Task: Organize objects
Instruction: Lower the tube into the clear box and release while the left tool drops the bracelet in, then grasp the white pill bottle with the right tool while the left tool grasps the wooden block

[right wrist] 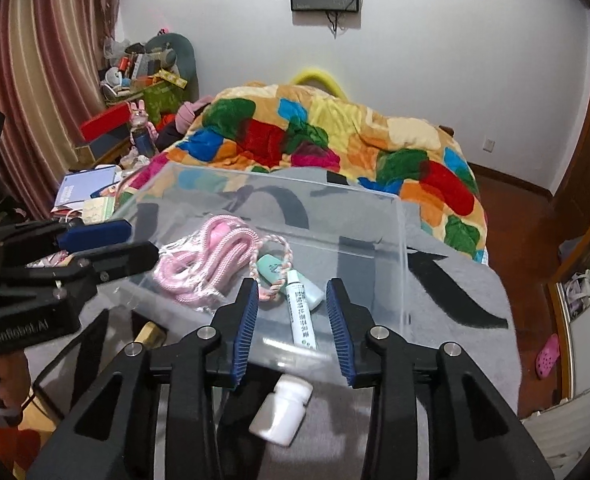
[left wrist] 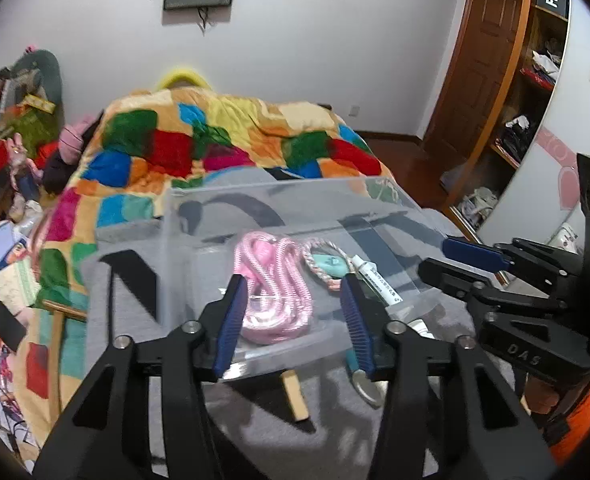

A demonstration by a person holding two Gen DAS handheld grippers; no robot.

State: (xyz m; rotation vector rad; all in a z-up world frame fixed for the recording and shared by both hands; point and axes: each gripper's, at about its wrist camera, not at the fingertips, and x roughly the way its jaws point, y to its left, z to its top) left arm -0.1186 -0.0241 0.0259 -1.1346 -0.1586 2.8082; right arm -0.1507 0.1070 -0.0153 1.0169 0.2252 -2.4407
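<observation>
A clear plastic box [left wrist: 183, 216] [right wrist: 403, 240] stands on a grey cloth [left wrist: 135, 312] on the bed. Inside lie a bagged pink cord [left wrist: 273, 280] [right wrist: 203, 264], a braided loop with a mint tag [left wrist: 329, 264] [right wrist: 273, 270] and a white tube [left wrist: 377, 280] [right wrist: 303, 312]. My left gripper [left wrist: 293, 324] is open and empty at the box's near wall. My right gripper [right wrist: 293, 328] is open and empty over the tube. A white bottle [right wrist: 281, 412] lies on its side in front of the box. A wooden stick [left wrist: 295, 396] and a metal-tipped tool [left wrist: 365, 386] lie beside it.
A patchwork quilt [left wrist: 223, 136] [right wrist: 335, 136] covers the bed behind the box. Clutter and boxes [left wrist: 11, 120] [right wrist: 135, 92] stand at the left. Wooden shelves [left wrist: 527, 92] and a door [left wrist: 479, 52] are at the right. A pink shoe [right wrist: 547, 356] lies on the floor.
</observation>
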